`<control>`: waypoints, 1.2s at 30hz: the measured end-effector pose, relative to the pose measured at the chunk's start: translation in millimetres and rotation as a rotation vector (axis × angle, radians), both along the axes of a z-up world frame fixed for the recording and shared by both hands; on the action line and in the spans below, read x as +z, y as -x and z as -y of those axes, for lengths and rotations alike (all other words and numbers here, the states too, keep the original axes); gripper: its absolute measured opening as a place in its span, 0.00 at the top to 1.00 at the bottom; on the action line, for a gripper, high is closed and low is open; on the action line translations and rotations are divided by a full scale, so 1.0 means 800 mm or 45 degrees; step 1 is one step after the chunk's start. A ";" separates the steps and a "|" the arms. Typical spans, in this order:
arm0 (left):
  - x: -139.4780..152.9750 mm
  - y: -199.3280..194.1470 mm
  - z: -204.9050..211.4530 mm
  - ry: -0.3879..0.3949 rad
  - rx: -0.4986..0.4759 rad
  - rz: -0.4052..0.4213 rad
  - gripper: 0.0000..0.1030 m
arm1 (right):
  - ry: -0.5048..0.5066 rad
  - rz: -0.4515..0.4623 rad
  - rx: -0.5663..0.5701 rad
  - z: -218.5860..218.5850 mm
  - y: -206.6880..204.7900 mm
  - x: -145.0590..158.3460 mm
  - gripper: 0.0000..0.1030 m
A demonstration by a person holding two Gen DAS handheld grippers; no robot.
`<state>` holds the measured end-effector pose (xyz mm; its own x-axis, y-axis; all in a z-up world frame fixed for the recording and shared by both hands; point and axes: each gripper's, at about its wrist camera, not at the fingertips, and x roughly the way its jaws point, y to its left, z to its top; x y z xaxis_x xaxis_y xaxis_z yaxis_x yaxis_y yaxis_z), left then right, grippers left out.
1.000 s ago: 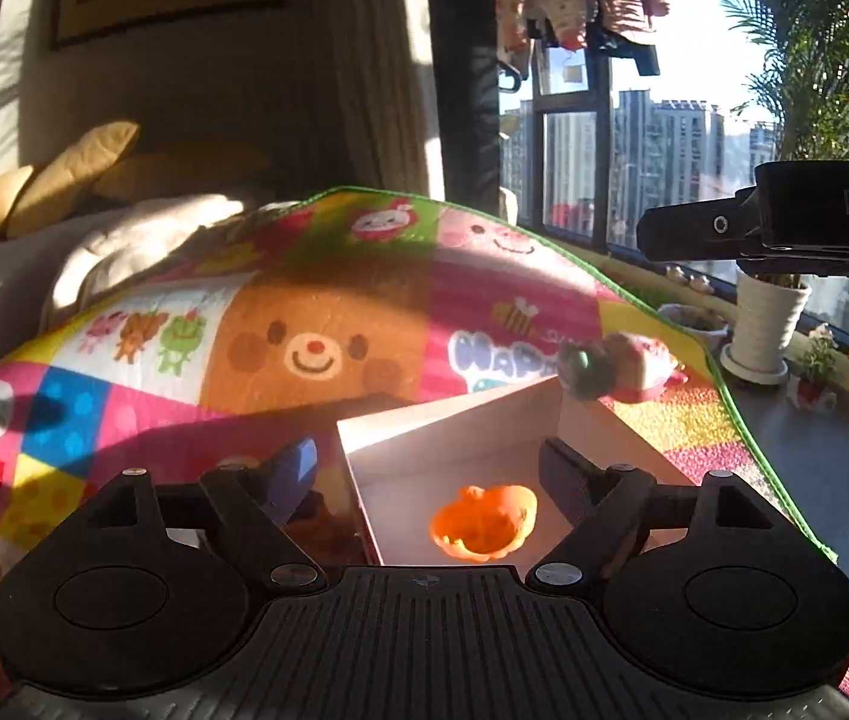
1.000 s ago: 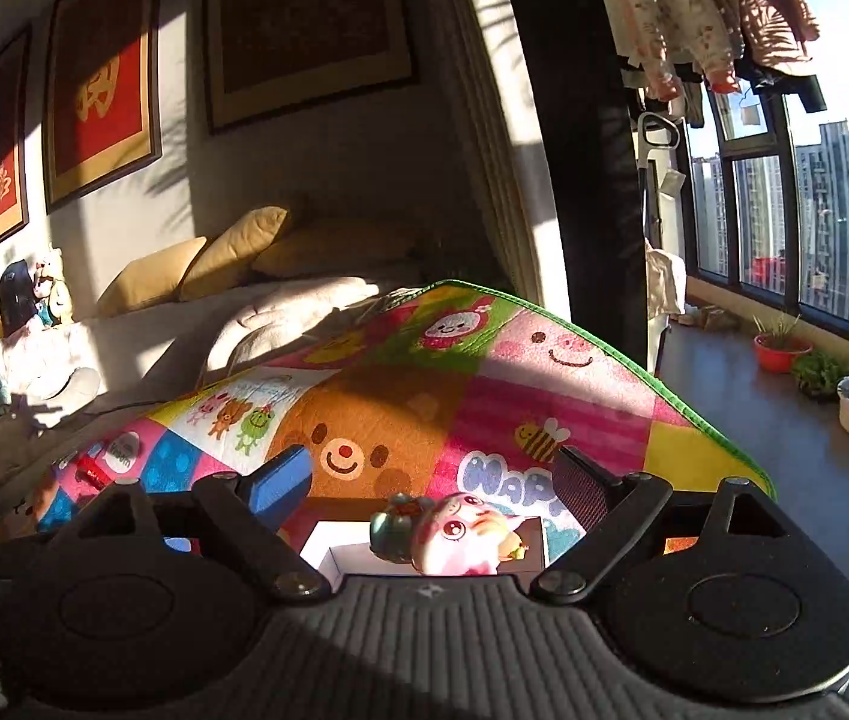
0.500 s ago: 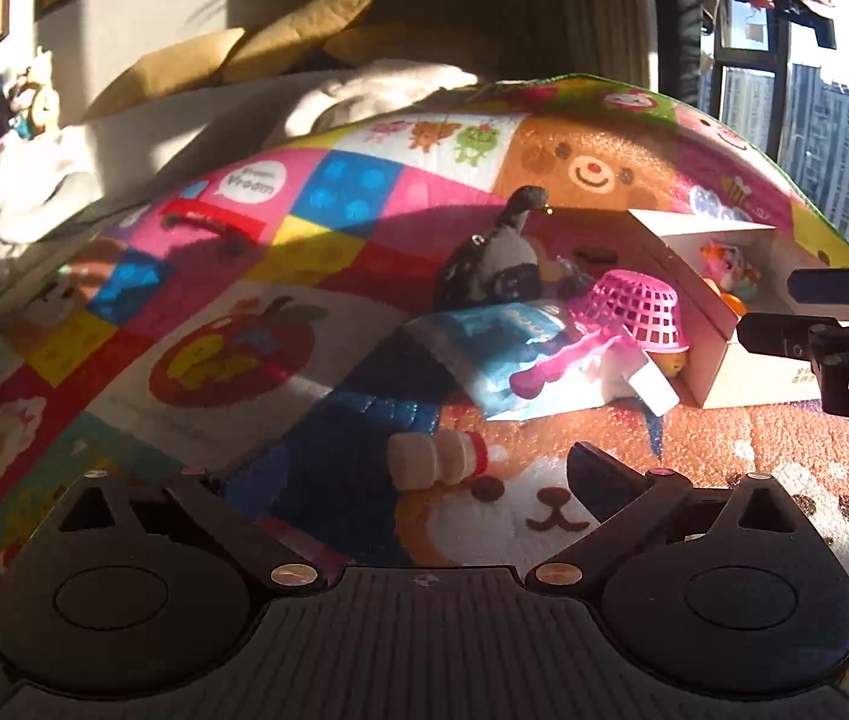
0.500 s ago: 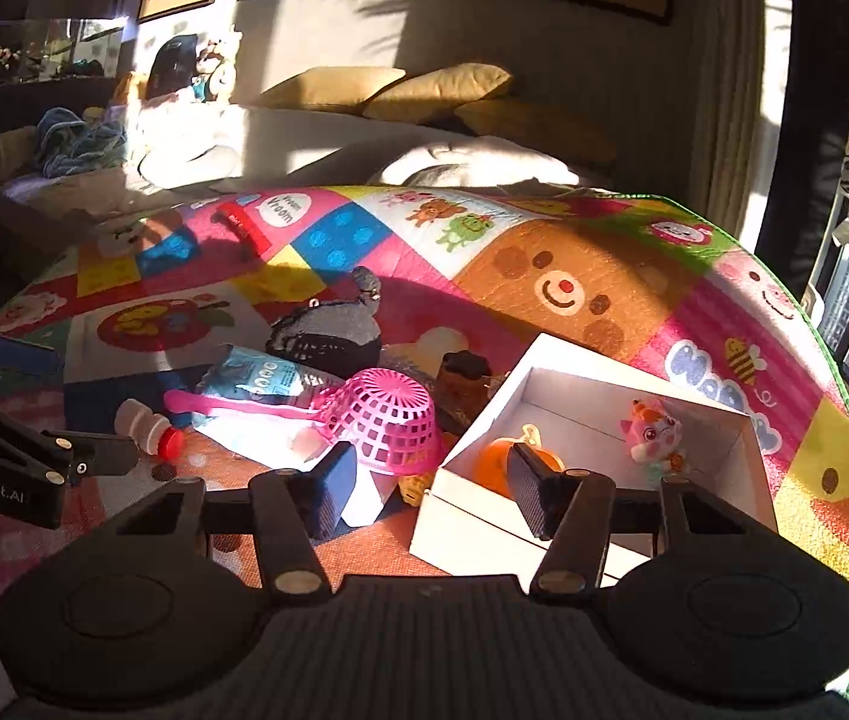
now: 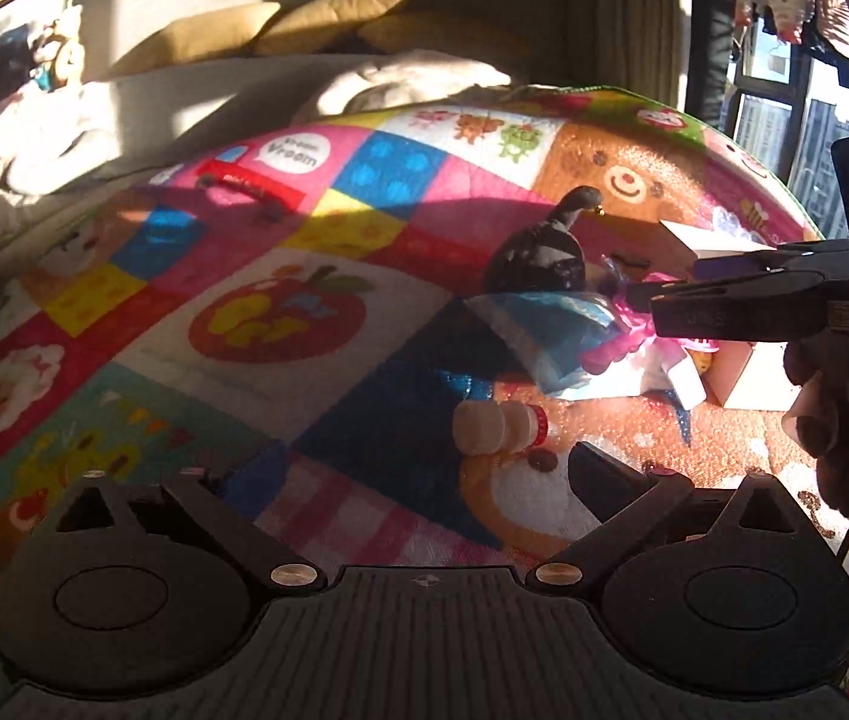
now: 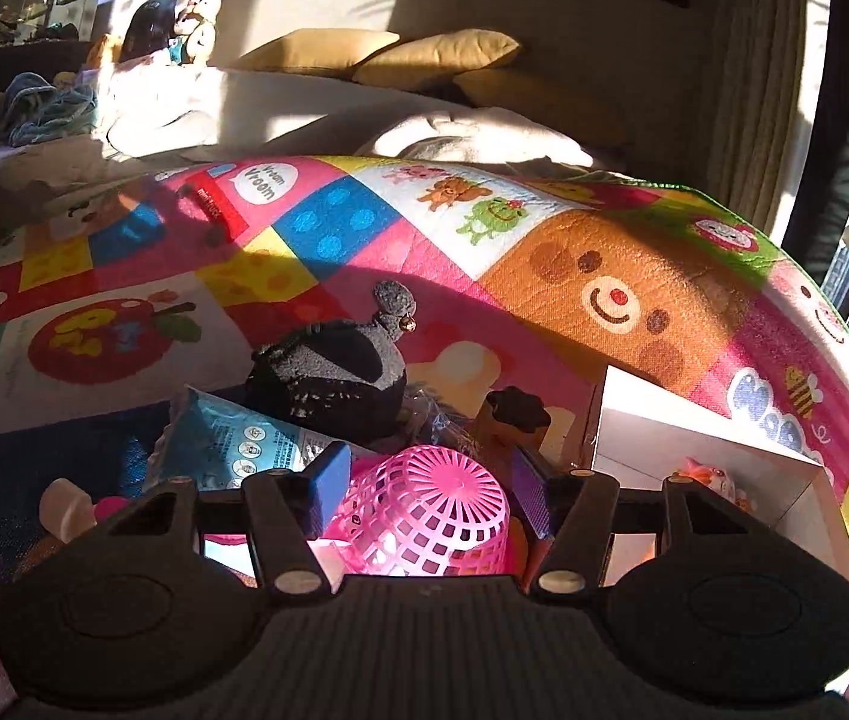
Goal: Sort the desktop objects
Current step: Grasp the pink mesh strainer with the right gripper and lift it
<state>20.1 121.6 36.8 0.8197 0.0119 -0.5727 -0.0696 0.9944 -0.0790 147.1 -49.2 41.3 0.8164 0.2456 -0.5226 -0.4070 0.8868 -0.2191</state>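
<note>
Two grippers: left gripper (image 5: pixel 400 474) spread wide near small bottle (image 5: pixel 499 425); right gripper (image 6: pixel 424 483) half-parted, just reopening, straddles pink basket (image 6: pixel 430 516); black plush (image 6: pixel 334 372) behind.

Hard, low sunlight comes in from the windows (image 5: pixel 784 126) to the right of both grippers, lighting the patchwork mat (image 6: pixel 634 300) in warm, saturated patches and throwing long dark shadow bands across it ahead of the fingers. Glare washes out the white box (image 6: pixel 694 438) right of the right gripper (image 6: pixel 424 480) and makes the pink basket (image 6: pixel 430 510) between its fingers glow, while both gripper bodies sit in near-black shadow. Fisheye distortion bows the mat and walls at the edges, and the left view seems slightly soft, perhaps motion blur.
</note>
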 end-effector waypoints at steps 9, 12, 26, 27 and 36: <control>0.001 0.000 -0.001 0.030 0.008 0.003 0.01 | -0.037 -0.016 0.059 0.019 0.031 0.006 0.49; 0.003 0.004 -0.002 0.030 0.023 0.001 0.00 | -0.083 -0.054 0.103 0.041 0.067 0.014 0.52; -0.001 -0.019 0.049 0.042 -0.056 -0.060 0.00 | -0.141 -0.099 -0.075 0.172 0.155 0.007 0.41; -0.002 -0.020 0.052 0.038 -0.056 -0.065 0.00 | -0.161 -0.094 -0.071 0.171 0.153 0.008 0.31; -0.006 -0.029 0.051 0.017 -0.037 -0.104 0.00 | -0.220 -0.223 -0.028 0.137 0.122 -0.023 0.15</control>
